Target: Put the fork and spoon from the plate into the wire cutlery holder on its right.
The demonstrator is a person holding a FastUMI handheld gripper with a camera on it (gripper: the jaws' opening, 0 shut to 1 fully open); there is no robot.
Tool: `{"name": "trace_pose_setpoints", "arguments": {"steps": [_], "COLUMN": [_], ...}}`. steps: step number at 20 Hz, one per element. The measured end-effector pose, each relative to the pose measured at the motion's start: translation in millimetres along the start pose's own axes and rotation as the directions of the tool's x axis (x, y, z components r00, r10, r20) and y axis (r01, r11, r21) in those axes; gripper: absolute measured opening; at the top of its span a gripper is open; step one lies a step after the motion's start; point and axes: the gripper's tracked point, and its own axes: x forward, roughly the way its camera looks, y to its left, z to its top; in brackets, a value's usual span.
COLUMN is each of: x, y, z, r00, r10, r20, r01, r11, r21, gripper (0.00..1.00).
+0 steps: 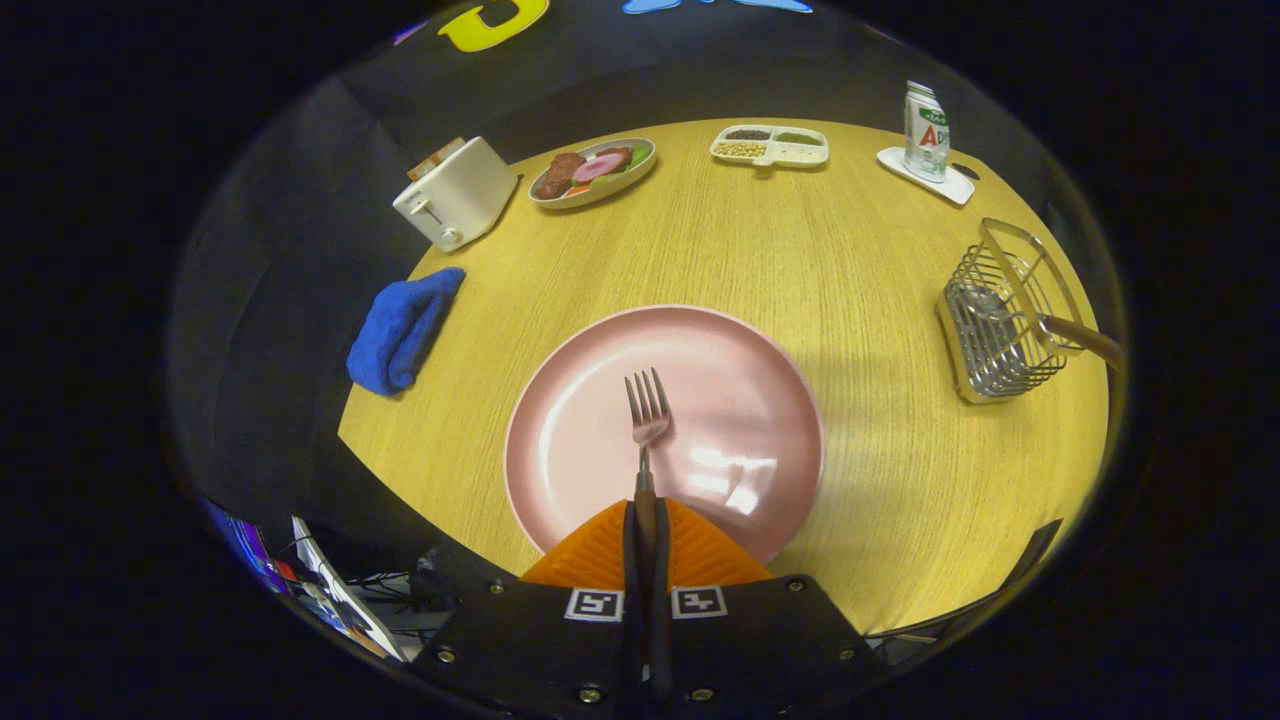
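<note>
One gripper clamping fork over pink plate, carton lettered "A"

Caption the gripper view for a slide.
Gripper shut on fork above pink plate; spoon already in wire cutlery holder.

The only lettering I can make out is a big red "A" on the white drink carton standing on a small white tray across the table; the rest is too small
</note>
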Motion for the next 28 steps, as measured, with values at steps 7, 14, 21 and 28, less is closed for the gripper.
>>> {"name": "trace_pose_setpoints", "arguments": {"steps": [7, 14, 21, 28], "x": [-31.4, -94.5, -139.9, -133.8], "y": [-0.9, -51.7, -146.2, -177.6], "z": [28.5, 88.8, 91.7, 73.8], "r00": [0.996, 0.971, 0.944, 0.955], "r10": [0.024, -0.017, -0.181, -0.237], "r20": [0.082, 0.239, 0.276, 0.181], "r01": [-0.030, -0.033, 0.070, 0.138], "r11": [0.997, 0.979, 0.927, 0.889], "r21": [0.065, 0.202, 0.369, 0.438], "gripper": [0.03, 0.03, 0.03, 0.03]}}
